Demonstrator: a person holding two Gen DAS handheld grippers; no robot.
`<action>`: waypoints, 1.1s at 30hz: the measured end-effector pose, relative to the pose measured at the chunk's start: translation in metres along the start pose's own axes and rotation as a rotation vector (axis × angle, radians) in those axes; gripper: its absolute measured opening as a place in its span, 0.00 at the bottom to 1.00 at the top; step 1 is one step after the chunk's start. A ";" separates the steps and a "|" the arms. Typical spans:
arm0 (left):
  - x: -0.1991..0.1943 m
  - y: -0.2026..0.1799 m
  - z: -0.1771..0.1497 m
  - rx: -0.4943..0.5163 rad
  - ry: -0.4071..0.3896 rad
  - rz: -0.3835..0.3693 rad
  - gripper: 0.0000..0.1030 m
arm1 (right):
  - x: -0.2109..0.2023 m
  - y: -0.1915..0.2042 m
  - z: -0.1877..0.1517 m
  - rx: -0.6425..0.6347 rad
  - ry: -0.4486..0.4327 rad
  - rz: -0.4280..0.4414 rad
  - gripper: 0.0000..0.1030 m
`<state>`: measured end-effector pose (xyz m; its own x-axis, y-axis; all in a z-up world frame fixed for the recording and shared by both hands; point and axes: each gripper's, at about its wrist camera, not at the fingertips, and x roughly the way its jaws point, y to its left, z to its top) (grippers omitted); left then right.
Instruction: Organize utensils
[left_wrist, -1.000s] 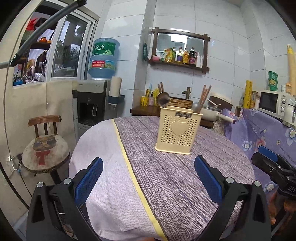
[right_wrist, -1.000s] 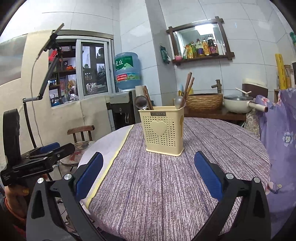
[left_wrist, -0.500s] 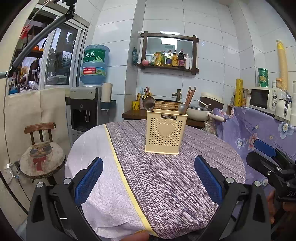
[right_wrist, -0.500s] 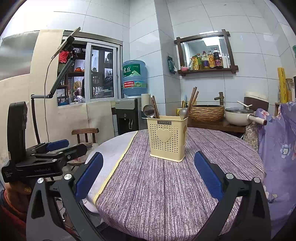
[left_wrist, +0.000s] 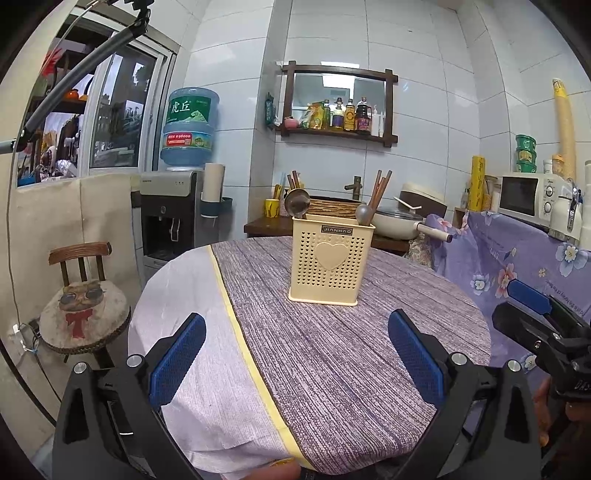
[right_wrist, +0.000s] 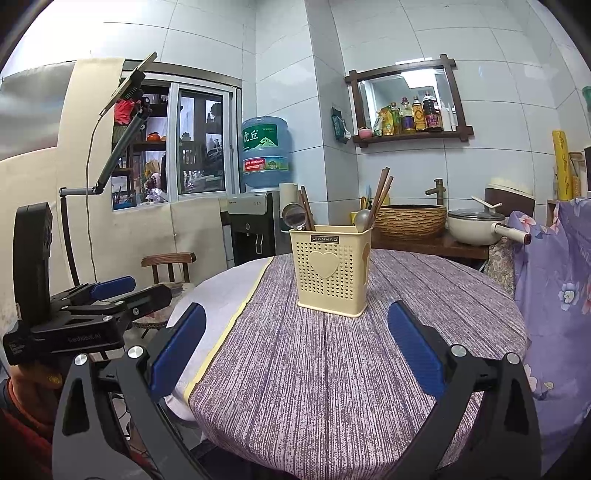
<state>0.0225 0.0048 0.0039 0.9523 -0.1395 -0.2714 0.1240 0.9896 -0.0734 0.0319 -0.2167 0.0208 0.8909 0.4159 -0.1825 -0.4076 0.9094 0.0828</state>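
Observation:
A cream perforated utensil holder (left_wrist: 327, 260) with a heart on its front stands upright on the round table (left_wrist: 332, 350). It also shows in the right wrist view (right_wrist: 330, 271). It holds wooden chopsticks (left_wrist: 378, 192), a metal ladle (left_wrist: 296, 203) and a spoon (left_wrist: 364, 214). My left gripper (left_wrist: 295, 354) is open and empty, held back over the table's near edge. My right gripper (right_wrist: 295, 350) is open and empty, also short of the holder. Each gripper appears at the side of the other's view.
The table has a purple striped cloth with a yellow stripe and a white part on the left. A wooden chair (left_wrist: 83, 306) stands left of it. A water dispenser (left_wrist: 177, 206), a counter with a pot (left_wrist: 400, 221) and a microwave (left_wrist: 528, 194) stand behind.
Both grippers have pulled back and risen away from the holder, which now looks smaller and farther. Both stay open and empty.

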 end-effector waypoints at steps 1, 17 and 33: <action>0.000 0.000 0.000 0.000 0.001 -0.002 0.95 | 0.000 0.000 0.000 0.001 0.000 0.000 0.94; 0.000 -0.007 -0.002 0.010 0.009 -0.002 0.95 | 0.001 0.000 -0.002 0.008 0.009 -0.003 0.94; 0.001 -0.009 -0.003 -0.008 0.015 0.002 0.95 | 0.002 -0.003 -0.004 0.022 0.013 -0.011 0.94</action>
<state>0.0214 -0.0041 0.0019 0.9482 -0.1379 -0.2861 0.1198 0.9896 -0.0801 0.0343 -0.2180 0.0161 0.8928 0.4056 -0.1959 -0.3928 0.9139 0.1021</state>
